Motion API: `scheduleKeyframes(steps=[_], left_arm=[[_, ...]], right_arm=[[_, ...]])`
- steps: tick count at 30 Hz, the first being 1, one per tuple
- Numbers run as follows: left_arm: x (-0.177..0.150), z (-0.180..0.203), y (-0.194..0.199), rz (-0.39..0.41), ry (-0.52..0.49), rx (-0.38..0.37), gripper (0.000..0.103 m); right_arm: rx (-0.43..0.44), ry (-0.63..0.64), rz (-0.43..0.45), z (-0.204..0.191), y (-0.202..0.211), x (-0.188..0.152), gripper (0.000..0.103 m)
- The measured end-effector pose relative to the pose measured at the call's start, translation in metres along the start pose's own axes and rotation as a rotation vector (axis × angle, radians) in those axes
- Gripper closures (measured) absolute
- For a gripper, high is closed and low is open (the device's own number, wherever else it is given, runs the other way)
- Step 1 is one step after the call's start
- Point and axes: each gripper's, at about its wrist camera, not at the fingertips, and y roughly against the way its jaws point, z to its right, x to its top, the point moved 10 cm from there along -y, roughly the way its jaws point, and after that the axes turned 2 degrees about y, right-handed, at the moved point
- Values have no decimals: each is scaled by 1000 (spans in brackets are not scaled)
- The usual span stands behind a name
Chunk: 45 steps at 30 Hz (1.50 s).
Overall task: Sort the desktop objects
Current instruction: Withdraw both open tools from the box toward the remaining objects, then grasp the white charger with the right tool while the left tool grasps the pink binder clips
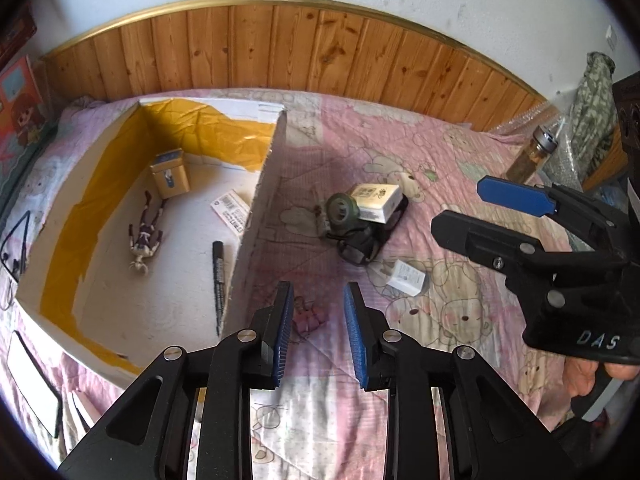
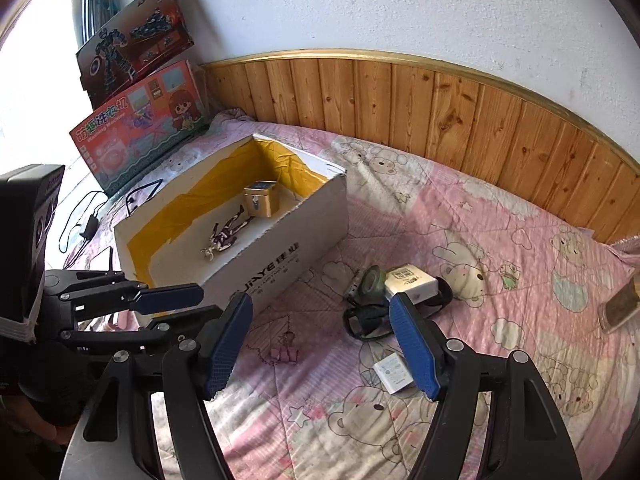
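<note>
Both tools tilt down over the quilt [image 1: 320, 420], empty: left tool [image 1: 318, 332] narrowly parted, right tool [image 2: 320, 344] wide.

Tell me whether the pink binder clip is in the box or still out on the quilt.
Out. The pink binder clip lies on the quilt, outside the white box and beside its near wall.

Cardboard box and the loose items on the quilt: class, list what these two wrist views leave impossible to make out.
- Cardboard box: right wrist view, its near wall hides the pen and the floor beside it.
- Black item under the white carton: both views, mostly covered; what it is stays unclear.
- Pink clip: left wrist view, partly behind the left gripper.
- Bottle: right wrist view, cut by the edge.
</note>
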Motion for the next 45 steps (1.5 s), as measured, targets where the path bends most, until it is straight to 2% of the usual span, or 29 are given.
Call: scheduleKeyframes(steps=[4, 11, 16, 22, 26, 30, 32, 35, 37, 39, 42, 44, 45], left_arm=[[-14, 9, -28, -79, -4, -19, 70], [-41, 9, -71, -195, -16, -19, 63], [-49, 0, -98, -226, -12, 50, 61], [-59, -18, -127, -259, 62, 81, 59], [-56, -25, -131, -231, 116, 67, 56], [-56, -20, -131, -208, 100, 72, 51], [-57, -16, -131, -202, 86, 76, 50], [-59, -15, -131, -177, 78, 89, 53], [-60, -13, -131, -158, 42, 107, 53], [-60, -14, -130, -141, 18, 128, 58], [-61, -16, -129, -127, 20, 129, 58], [-61, -16, -128, -117, 29, 138, 53], [-62, -15, -129, -111, 22, 147, 49]], right_arm=[[-55, -27, -55, 31, -18, -16, 31], [-98, 0, -210, 62, -64, -72, 30], [-131, 27, -303, 77, -94, -106, 30], [-152, 78, -328, 81, -113, -122, 31], [-154, 77, -327, 86, -122, -125, 31], [-135, 79, -328, 86, -131, -127, 33], [-115, 72, -314, 83, -133, -125, 39], [-85, 74, -306, 77, -131, -123, 55], [-93, 33, -308, 74, -130, -123, 66], [-95, 31, -316, 72, -129, -124, 68], [-94, 15, -316, 72, -127, -125, 68], [-96, -7, -313, 74, -126, -126, 59], [-102, -14, -307, 76, -126, -126, 50]])
